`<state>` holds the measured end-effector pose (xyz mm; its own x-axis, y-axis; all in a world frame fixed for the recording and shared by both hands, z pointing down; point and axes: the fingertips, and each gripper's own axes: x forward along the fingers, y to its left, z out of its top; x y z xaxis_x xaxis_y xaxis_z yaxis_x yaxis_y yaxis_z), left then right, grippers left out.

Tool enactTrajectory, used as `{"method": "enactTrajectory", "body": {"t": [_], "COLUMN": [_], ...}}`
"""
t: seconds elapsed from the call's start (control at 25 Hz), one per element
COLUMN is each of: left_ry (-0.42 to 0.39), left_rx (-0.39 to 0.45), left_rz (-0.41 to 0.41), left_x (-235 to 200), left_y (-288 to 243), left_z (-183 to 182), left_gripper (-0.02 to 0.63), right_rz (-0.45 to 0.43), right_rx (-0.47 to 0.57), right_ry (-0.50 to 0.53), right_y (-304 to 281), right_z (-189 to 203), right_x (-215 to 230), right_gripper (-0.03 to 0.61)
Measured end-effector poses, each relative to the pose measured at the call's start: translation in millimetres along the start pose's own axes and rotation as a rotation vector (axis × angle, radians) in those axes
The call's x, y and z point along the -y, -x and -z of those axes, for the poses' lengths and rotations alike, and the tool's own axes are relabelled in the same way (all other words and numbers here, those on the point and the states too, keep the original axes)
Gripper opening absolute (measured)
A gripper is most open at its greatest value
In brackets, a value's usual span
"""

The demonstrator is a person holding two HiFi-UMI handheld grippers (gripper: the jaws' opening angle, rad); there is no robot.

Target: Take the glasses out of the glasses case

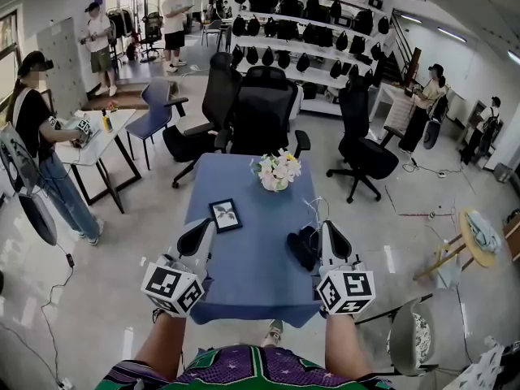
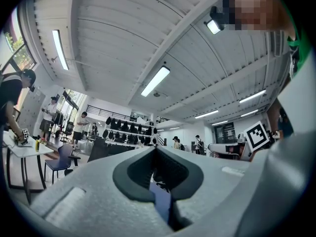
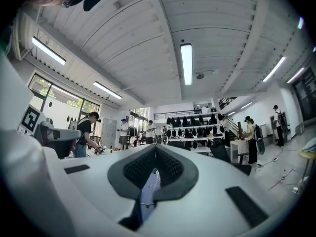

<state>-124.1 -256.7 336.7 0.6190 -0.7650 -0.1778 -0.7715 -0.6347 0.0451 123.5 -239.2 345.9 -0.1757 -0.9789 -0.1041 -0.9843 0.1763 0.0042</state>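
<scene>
The black glasses case lies on the blue table, toward its right side. My right gripper hovers just right of the case, raised off the table, with its jaws closed and nothing between them. My left gripper hangs over the table's left half, well apart from the case, also shut and empty. In the left gripper view the left gripper points out across the room, as does the right gripper in the right gripper view. I cannot tell whether the case is open, and I see no glasses clearly.
A small dark picture frame lies left of centre on the table. A bunch of pale flowers stands at the far end. Black office chairs crowd behind the table. Several people stand around the room.
</scene>
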Motion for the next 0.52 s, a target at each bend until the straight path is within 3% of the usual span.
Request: {"method": "enactTrajectory", "body": {"t": [0.52], "left_ry": [0.006], "left_rx": [0.006], "left_rz": [-0.005], "left_x": [-3.5], "left_y": [9.4], "left_z": [-0.8], "left_gripper": [0.015], "right_rz": [-0.016], "right_rx": [-0.002], "right_ry": [-0.002], "right_y": [2.3], "right_z": [0.9], "right_x": [-10.0], "right_gripper": [0.005]}}
